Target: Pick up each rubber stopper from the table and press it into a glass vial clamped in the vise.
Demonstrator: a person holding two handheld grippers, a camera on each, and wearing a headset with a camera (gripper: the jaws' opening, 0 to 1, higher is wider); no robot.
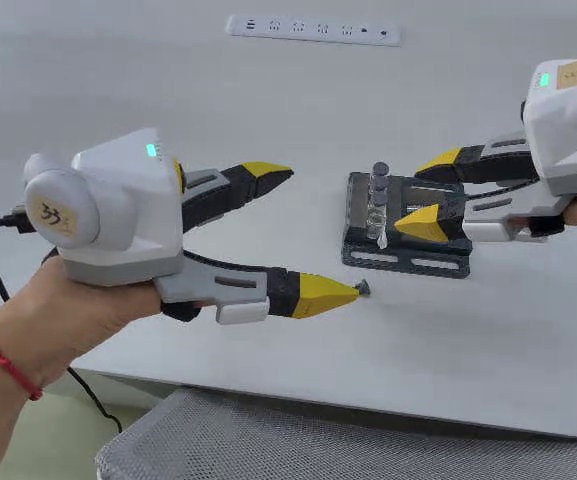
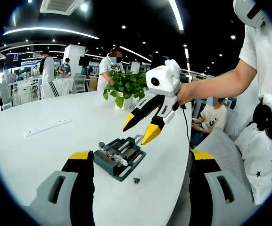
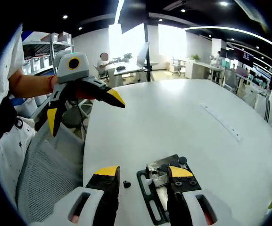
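Note:
A small dark rubber stopper lies on the white table, just off the lower fingertip of my left gripper, which is open and holds nothing. The black vise stands to the stopper's right and clamps a row of glass vials, some capped with grey stoppers. My right gripper is open, its jaws at the vise's right side. In the left gripper view the stopper lies in front of the vise, with the right gripper beyond. The right gripper view has the stopper left of the vise.
A white power strip lies at the table's far edge. A grey mesh chair sits below the near table edge. A potted plant stands on the table's far side. People sit and stand in the room behind.

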